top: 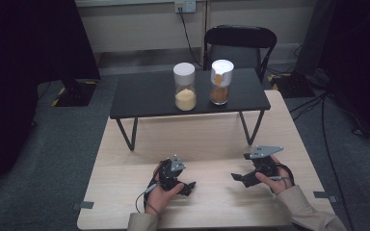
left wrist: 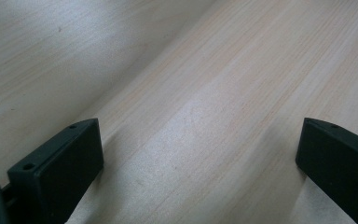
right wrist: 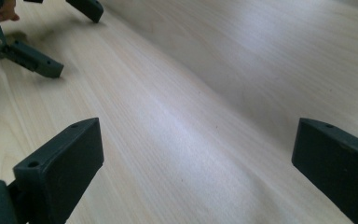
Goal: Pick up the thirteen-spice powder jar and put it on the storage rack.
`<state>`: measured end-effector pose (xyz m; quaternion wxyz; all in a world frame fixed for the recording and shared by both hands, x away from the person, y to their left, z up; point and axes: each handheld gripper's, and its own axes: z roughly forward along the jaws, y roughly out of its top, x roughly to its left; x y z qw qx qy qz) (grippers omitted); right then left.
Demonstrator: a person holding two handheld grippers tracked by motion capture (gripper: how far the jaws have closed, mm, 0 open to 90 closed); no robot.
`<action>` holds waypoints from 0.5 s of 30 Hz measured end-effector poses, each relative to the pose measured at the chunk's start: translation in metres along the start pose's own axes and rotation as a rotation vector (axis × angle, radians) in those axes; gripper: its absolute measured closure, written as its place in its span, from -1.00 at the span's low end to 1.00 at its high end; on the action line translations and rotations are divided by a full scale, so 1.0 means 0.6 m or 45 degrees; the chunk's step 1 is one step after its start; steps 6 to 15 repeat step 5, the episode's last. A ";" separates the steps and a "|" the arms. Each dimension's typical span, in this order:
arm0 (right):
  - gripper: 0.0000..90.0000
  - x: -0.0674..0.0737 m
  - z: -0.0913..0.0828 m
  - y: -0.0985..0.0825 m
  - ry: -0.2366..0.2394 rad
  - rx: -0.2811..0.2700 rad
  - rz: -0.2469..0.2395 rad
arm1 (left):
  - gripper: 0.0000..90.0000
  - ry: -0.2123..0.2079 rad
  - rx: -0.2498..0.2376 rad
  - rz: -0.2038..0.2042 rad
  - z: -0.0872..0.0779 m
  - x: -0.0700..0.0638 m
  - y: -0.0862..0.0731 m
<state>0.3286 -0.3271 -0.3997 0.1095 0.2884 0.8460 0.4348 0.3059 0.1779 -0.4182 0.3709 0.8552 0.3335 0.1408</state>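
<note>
The two jars stand side by side on the black raised shelf (top: pixel 144 96) in the upper middle of the high view: the pale-filled jar (top: pixel 185 86) on the left, the brown-filled jar (top: pixel 220 82) just beside it on the right, both with white lids. Both are well apart from the grippers, which sit low in the frame over the light wooden table (top: pixel 212 139). The left gripper (top: pixel 187 186), at lower centre-left, has its jaws spread wide and grips nothing; in the left gripper view, bare wood lies between them. The right gripper (top: pixel 240 167), at lower centre-right, is likewise spread wide and empty, with its jaws pointing toward the left gripper (right wrist: pixel 77 37) at the upper left of the right gripper view.
</note>
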 end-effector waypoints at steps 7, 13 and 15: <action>-0.97 0.001 0.001 -0.006 -0.001 0.018 -0.004 | -1.00 0.000 0.000 0.000 0.000 0.000 0.000; -0.97 0.001 0.001 -0.006 -0.001 0.018 -0.004 | -1.00 0.000 0.000 0.000 0.000 0.000 0.000; -0.97 0.001 0.001 -0.006 -0.001 0.018 -0.004 | -1.00 0.000 0.000 0.000 0.000 0.000 0.000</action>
